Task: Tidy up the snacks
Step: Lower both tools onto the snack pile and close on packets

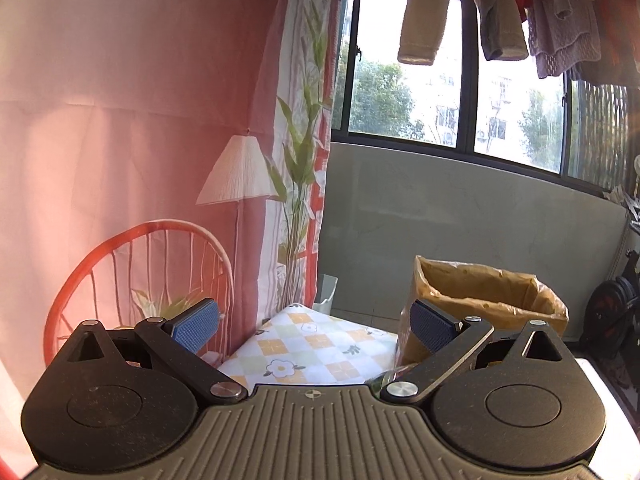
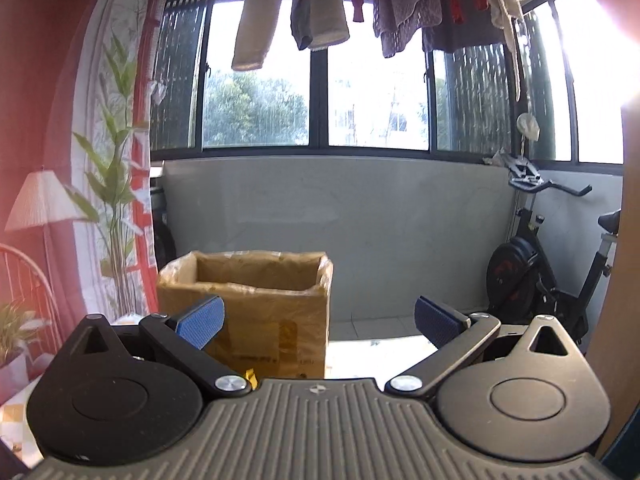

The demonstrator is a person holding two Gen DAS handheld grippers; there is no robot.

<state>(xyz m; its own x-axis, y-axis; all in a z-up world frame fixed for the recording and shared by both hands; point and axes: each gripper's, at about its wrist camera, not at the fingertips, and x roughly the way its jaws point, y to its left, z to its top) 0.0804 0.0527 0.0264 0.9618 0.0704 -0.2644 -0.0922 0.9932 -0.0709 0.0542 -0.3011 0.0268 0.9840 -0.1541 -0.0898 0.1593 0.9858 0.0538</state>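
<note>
No snacks show in either view; the lined cardboard box point(image 2: 244, 304), probably where they go, stands on the table point(image 1: 312, 348) with the flowered cloth. Left gripper point(image 1: 314, 326), beside the box, and right gripper point(image 2: 320, 322), facing it, both gape wide, holding nothing. Risk: reaching blind could knock the box over.

Open-topped box on the table, both grippers held short of it.

The box point(image 2: 256, 312) stands at the table's point(image 1: 304, 352) far edge, lined with a bag. The left gripper point(image 1: 316, 326) is left of the box, its fingers spread over the tablecloth; the right gripper point(image 2: 320, 326) faces the box's right corner. A low wall point(image 2: 360, 216) runs behind, windows above; an exercise bike point(image 2: 536, 272) stands at far right.
</note>
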